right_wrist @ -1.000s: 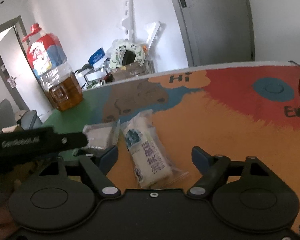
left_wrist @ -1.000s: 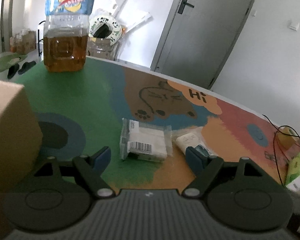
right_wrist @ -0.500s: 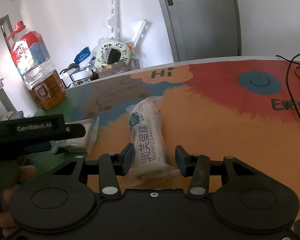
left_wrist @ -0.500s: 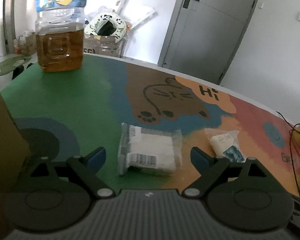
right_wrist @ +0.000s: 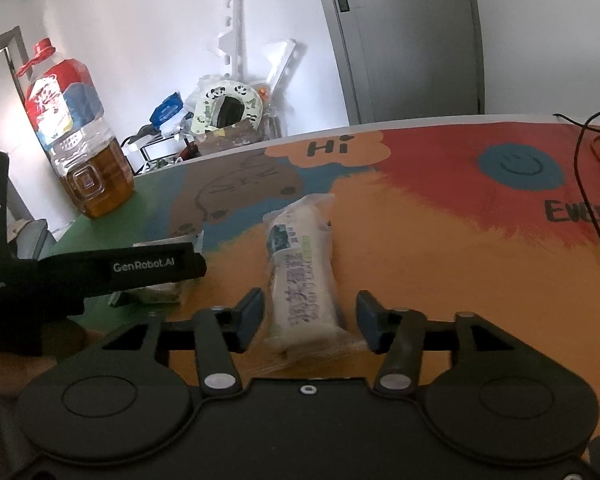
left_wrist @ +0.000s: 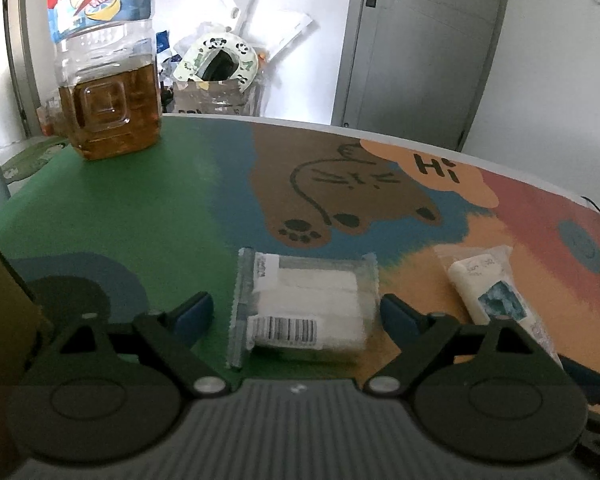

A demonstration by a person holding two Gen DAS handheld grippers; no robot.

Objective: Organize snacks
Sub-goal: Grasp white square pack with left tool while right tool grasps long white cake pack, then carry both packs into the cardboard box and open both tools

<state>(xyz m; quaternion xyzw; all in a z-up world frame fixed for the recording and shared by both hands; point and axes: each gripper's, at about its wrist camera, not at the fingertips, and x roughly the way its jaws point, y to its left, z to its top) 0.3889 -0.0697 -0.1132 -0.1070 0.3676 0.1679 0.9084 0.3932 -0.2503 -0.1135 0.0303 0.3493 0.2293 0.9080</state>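
A square clear snack pack [left_wrist: 304,312] with a barcode lies on the colourful table mat [left_wrist: 140,200]. My left gripper [left_wrist: 296,314] straddles it, jaws wide and closing a little, pads clear of the wrapper. A long white cake packet [right_wrist: 302,276] lies lengthwise between the fingers of my right gripper [right_wrist: 310,316]. Those jaws are opening, with a gap on each side of the packet. In the left wrist view the cake packet [left_wrist: 496,296] sits to the right. In the right wrist view the left gripper [right_wrist: 140,268] is a black bar covering most of the square pack [right_wrist: 160,292].
A big oil bottle [left_wrist: 104,80] stands at the table's far left. A cardboard box [left_wrist: 0,320] rises close at the left edge. A black cable [right_wrist: 592,208] trails over the right side. Clutter and a grey door [left_wrist: 420,52] are behind the table.
The left gripper came forward and down, so the square pack now lies between its fingers. The right jaws narrowed around the cake packet, then widened again.
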